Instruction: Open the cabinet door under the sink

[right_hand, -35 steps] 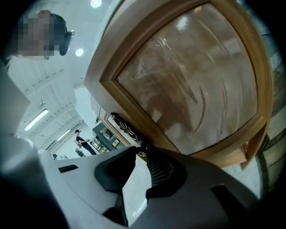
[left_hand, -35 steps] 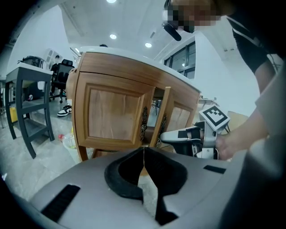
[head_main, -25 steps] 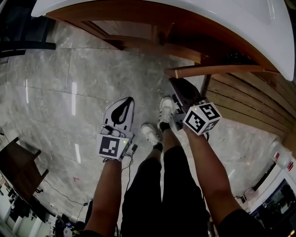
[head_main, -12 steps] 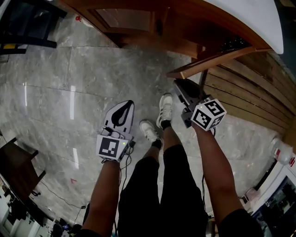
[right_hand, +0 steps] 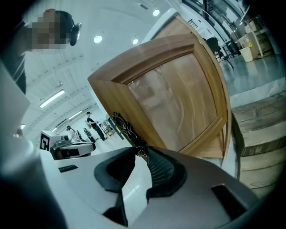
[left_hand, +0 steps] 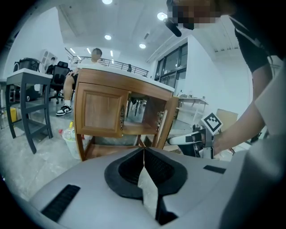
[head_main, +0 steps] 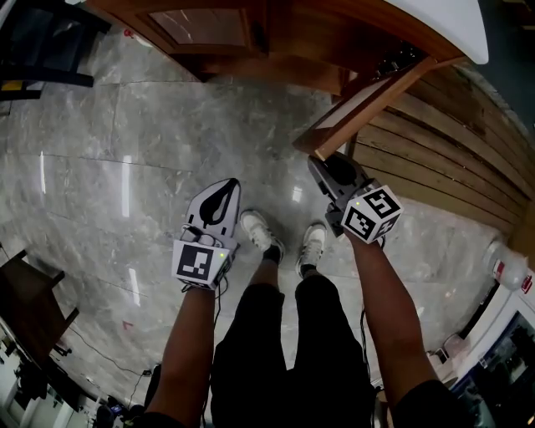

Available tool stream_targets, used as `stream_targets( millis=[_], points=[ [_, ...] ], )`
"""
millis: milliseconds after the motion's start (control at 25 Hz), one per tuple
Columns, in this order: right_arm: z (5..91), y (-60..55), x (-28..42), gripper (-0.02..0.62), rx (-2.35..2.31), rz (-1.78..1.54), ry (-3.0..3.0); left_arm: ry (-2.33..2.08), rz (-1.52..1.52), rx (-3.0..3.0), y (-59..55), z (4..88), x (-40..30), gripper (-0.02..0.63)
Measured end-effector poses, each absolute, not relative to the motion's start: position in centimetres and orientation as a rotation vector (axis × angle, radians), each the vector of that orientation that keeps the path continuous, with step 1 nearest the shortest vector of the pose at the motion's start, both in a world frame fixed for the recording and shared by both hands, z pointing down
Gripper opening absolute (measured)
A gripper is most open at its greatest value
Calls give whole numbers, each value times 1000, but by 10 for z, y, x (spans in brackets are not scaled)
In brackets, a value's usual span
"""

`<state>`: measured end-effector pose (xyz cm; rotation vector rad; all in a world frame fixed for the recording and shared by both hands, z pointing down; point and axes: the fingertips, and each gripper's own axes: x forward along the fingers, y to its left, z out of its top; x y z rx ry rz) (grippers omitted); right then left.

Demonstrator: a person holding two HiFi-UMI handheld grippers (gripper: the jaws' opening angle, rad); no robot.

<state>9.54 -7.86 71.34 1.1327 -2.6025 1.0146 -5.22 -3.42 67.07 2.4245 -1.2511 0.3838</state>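
The wooden cabinet (head_main: 276, 42) stands under the white sink top (head_main: 447, 21). Its left door (head_main: 201, 25) is closed. The right door (head_main: 368, 96) stands swung out toward me. In the right gripper view the right door (right_hand: 174, 98) fills the frame, and my right gripper (right_hand: 142, 153) is shut on the lower end of its dark ornate handle (right_hand: 127, 129). From the head view the right gripper (head_main: 319, 163) sits at the door's free edge. My left gripper (head_main: 224, 185) hangs over the floor, shut and holding nothing. The left gripper view shows the left gripper (left_hand: 144, 154) facing the cabinet (left_hand: 100, 107).
Slatted wooden boards (head_main: 451, 167) run along the right. The person's feet (head_main: 259, 232) stand on the grey marble floor (head_main: 125, 150) between the grippers. A dark table (left_hand: 27, 89) and a small bin (left_hand: 71, 138) stand left of the cabinet.
The right door has swung further out, with the right gripper travelling along on its handle. The person's feet have shifted back. The cabinet sits higher in the head view.
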Motion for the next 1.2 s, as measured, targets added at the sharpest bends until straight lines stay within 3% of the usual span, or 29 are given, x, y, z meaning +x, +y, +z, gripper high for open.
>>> stream_targets(
  millis=[560, 1200],
  points=[
    [713, -36, 156, 89, 1029, 920, -2621, -1250, 352, 2408, -12, 666, 24, 25],
    [715, -19, 219, 78, 1241, 807, -2518, -1236, 398, 2429, 6, 663, 46, 25]
  ],
)
